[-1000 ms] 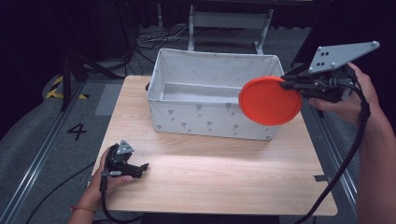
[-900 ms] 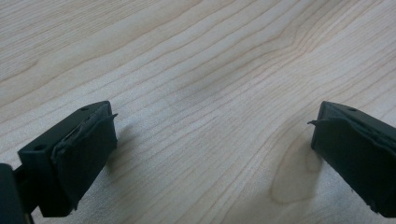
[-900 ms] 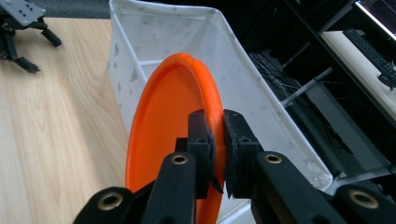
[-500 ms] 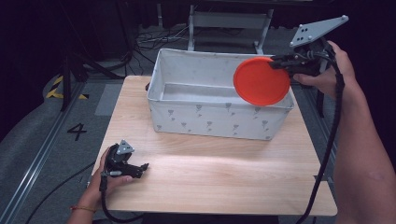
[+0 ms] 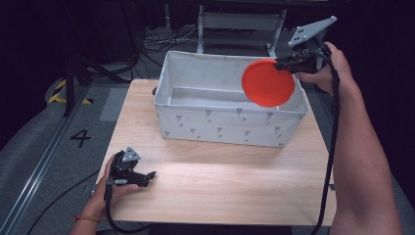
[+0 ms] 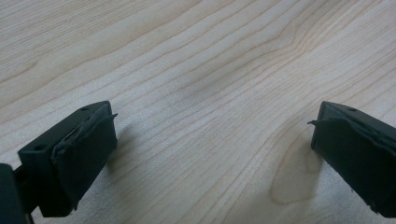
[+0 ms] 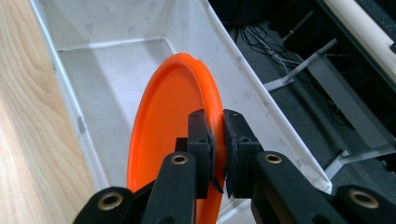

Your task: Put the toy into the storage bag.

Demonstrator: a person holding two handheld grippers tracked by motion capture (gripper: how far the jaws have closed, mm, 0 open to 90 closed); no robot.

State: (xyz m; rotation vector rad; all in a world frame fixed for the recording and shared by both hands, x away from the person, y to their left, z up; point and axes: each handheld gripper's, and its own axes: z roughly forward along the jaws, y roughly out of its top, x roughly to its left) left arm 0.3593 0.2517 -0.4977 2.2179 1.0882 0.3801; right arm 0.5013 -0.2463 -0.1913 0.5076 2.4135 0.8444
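High view: at the upper right of the frame the right gripper [image 5: 288,62] pinches the rim of an orange plate [image 5: 268,83], holding it on edge above the right end of a white fabric bin [image 5: 230,127] that stands on the far half of the wooden table [image 5: 220,181]. At the lower left the left gripper [image 5: 133,175] lies low on the tabletop, jaws spread and holding nothing.

Left gripper view: two black jaws sit at the frame's lower corners, wide apart, with bare wood grain between them.

Right gripper view: the jaws at bottom centre are clamped on the plate's [image 7: 168,144] raised rim, the disc tilted toward the left of the frame. The bin's [image 7: 116,84] pale floor lies beyond it, with one wall running along the left beside the wood.

The step looks like lowering the plate into the bin. It would go best by sinking it well below the rim, clear of the near right wall, tipping it flat, then letting go.
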